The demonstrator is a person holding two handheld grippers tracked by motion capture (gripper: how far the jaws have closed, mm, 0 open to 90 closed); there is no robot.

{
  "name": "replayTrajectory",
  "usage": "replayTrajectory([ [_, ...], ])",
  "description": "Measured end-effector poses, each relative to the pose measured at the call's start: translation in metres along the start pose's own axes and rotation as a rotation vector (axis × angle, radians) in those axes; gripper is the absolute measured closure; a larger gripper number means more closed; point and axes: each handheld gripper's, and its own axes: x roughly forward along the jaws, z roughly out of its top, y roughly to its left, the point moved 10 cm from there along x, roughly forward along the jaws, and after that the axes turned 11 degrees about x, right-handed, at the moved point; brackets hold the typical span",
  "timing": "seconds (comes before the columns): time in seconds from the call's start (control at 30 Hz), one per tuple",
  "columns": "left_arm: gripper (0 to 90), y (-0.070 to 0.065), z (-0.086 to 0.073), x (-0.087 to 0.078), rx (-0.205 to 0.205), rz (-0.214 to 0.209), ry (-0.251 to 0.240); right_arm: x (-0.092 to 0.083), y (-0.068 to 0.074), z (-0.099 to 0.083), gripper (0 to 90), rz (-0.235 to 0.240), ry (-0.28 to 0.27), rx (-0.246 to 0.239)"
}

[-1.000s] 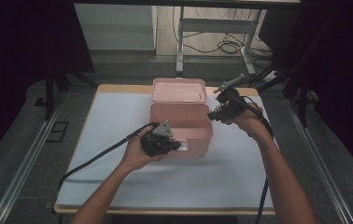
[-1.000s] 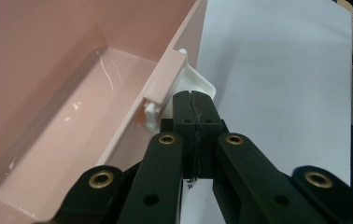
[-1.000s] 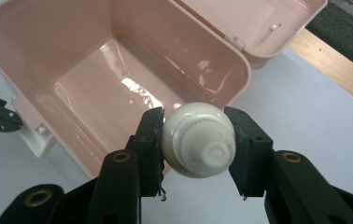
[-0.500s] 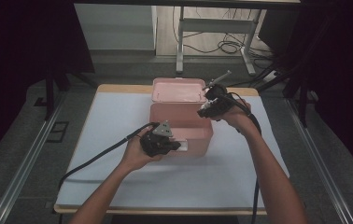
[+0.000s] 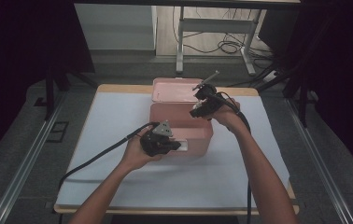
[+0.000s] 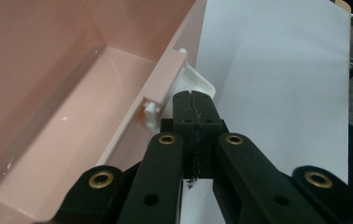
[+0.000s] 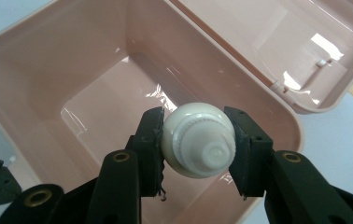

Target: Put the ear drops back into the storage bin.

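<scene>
A pink box (image 5: 198,136) stands open on the table, its lid (image 5: 174,90) laid back behind it. My right gripper (image 5: 199,110) hovers over the box's far right corner, shut on a white capped bottle (image 7: 198,140); the cap faces the camera above the empty box interior (image 7: 95,107). My left gripper (image 5: 177,145) sits at the box's front wall. Its jaws are shut with nothing between them, tips (image 6: 192,100) against the pale latch tab (image 6: 200,83) on the rim (image 6: 165,74).
A white mat (image 5: 118,121) covers the wooden table (image 5: 118,87). Black cables trail from both grippers toward the near edge. Beyond the table stand a white desk frame (image 5: 179,42) and floor cables (image 5: 230,46). Metal rails (image 5: 25,158) run along both sides.
My right gripper has carried the white bottle left and slightly down, from beside the box's right edge to over its open interior. The left gripper has stayed put.
</scene>
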Motion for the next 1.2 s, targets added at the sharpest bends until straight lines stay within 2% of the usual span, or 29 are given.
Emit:
replayTrajectory([
  [0.67, 90.0, -0.001, 0.001, 0.000, -0.007, 0.002, -0.006, 0.042, 0.024, 0.012, 59.9, 0.033, 0.040, -0.040],
  [1.2, 90.0, 0.000, 0.000, 0.000, 0.002, 0.003, 0.002, 0.056, 0.033, 0.017, 59.9, 0.051, 0.048, -0.037],
])
